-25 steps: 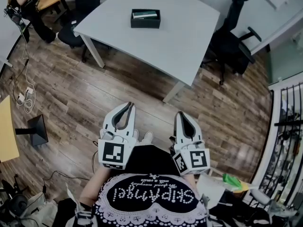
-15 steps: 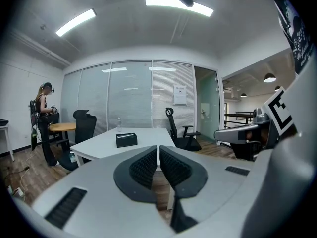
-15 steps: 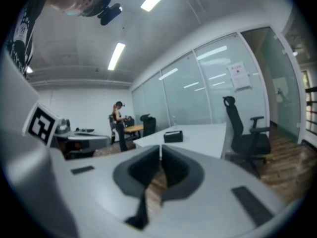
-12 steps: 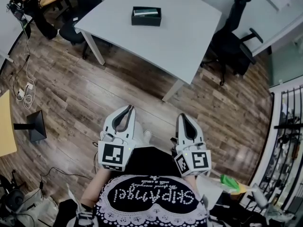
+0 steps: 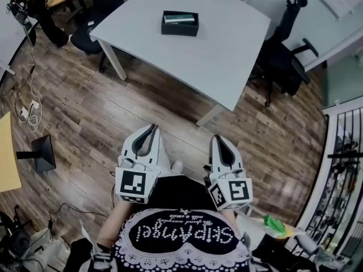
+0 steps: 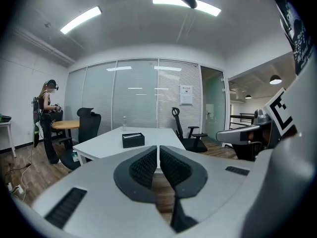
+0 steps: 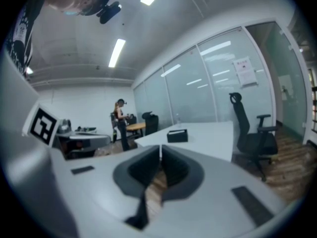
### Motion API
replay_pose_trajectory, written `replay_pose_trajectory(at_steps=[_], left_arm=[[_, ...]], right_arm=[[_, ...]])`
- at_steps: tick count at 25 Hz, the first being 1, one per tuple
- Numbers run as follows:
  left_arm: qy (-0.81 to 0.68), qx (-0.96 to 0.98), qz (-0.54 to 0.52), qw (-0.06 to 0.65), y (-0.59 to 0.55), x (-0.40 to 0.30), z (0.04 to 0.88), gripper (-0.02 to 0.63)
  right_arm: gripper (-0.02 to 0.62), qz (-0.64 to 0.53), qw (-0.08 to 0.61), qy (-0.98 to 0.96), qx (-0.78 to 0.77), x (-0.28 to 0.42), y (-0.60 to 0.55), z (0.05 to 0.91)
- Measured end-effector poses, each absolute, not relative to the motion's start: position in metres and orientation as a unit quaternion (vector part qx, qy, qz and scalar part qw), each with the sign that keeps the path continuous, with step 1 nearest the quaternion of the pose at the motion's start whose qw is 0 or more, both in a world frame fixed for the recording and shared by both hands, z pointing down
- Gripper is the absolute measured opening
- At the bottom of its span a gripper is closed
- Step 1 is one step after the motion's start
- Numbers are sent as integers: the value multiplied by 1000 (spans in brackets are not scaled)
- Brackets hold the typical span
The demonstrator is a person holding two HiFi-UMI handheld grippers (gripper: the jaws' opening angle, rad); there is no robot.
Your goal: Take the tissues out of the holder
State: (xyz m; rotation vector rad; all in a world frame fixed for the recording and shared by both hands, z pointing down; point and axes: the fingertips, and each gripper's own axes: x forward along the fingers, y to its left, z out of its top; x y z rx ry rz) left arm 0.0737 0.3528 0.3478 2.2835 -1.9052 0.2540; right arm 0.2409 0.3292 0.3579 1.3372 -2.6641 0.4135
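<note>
A black tissue holder (image 5: pixel 180 23) with a pale tissue pack in it sits on the white table (image 5: pixel 227 44), well ahead of me. It also shows small in the left gripper view as a black holder (image 6: pixel 133 140) and in the right gripper view as a black holder (image 7: pixel 177 135). My left gripper (image 5: pixel 155 128) and right gripper (image 5: pixel 218 138) are held close to my body over the wooden floor, far short of the table. Both are shut with nothing between the jaws.
A black office chair (image 5: pixel 283 44) stands at the table's right side, another dark chair (image 5: pixel 93 16) at its left. A person (image 6: pixel 49 118) stands by a wooden desk at the far left. Cables (image 5: pixel 31 112) lie on the floor to the left.
The table and holder have shifted slightly right and up in the head view as I move; both grippers stay shut near my body.
</note>
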Motion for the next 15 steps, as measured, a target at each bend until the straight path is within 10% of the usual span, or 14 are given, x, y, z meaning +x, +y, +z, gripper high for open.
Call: replay_pose_trajectory(at_steps=[15], left_arm=[[-606, 789, 67, 72, 249, 2, 330, 35]], right_arm=[[35, 126, 52, -872, 470, 162, 231, 341]])
